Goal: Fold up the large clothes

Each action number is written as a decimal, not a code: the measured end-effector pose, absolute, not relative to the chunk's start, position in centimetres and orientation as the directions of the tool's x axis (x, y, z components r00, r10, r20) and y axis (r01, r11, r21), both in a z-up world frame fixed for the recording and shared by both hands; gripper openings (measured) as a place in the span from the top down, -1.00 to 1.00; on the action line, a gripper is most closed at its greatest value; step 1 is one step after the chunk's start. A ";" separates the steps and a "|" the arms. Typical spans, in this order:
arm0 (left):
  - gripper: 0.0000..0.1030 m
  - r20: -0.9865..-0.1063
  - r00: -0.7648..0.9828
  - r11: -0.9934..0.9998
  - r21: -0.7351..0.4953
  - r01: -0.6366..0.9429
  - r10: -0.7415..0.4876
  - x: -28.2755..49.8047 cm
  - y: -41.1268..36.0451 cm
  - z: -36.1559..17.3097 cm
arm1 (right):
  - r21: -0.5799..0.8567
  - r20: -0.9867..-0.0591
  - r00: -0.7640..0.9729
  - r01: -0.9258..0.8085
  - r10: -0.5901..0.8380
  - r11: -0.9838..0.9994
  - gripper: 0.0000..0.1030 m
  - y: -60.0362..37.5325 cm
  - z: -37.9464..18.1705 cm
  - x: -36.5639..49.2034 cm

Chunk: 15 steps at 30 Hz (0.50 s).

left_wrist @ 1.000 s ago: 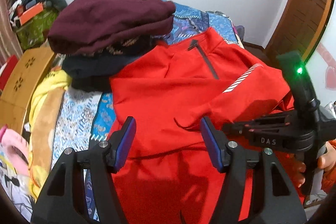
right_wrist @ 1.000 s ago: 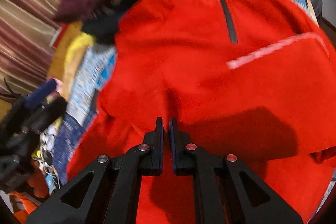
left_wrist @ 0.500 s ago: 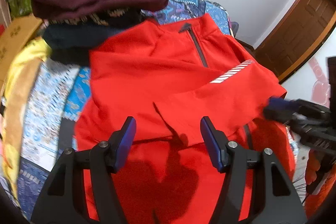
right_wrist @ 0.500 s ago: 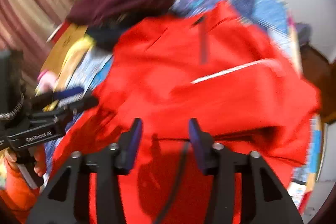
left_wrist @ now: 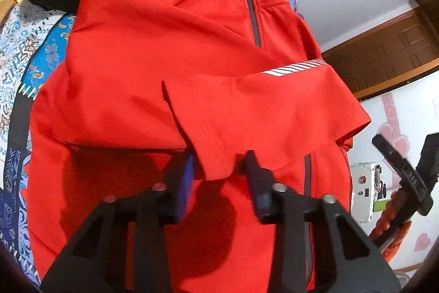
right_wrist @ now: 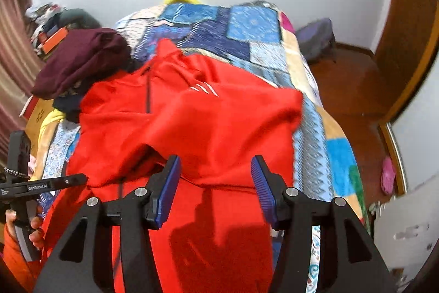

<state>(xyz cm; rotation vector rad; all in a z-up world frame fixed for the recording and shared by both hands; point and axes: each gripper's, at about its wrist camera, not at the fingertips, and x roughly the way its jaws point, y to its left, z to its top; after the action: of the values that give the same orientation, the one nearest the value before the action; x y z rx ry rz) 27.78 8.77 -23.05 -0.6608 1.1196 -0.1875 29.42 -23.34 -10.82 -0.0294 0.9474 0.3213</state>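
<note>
One maroon pile (right_wrist: 79,59), beside red jacket (right_wrist: 192,114)

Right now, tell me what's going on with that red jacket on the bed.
A person with a gripper in each hand is folding a red jacket spread on a patchwork quilt. One sleeve is already folded across the front. The left gripper has just been closing around the cuff of that sleeve, which sits between its pads, though the pads do not yet seem to press on it. The right gripper is open and holds nothing, above the jacket.
</note>
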 end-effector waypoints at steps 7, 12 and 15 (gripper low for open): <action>0.93 -0.819 0.502 0.908 -0.394 -0.141 -0.277 28.3 7.3 -20.9 | 0.114 -0.812 0.534 -0.252 0.236 0.961 0.04 -25.1 -11.7 29.6; 0.97 -0.758 0.636 0.956 -0.272 -0.106 -0.145 27.8 7.4 -15.7 | 0.117 -0.795 0.561 -0.234 0.232 0.965 0.04 -26.3 -10.6 30.1; 0.97 -0.684 0.725 0.961 -0.249 -0.123 -0.085 27.6 9.1 -11.5 | 0.122 -0.775 0.588 -0.220 0.232 0.968 0.04 -26.9 -9.6 30.6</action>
<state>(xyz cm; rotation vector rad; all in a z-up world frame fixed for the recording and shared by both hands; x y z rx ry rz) 27.59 9.10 -11.47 -0.2875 0.7626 0.0214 30.59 -26.92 -9.57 0.0139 0.9051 0.2633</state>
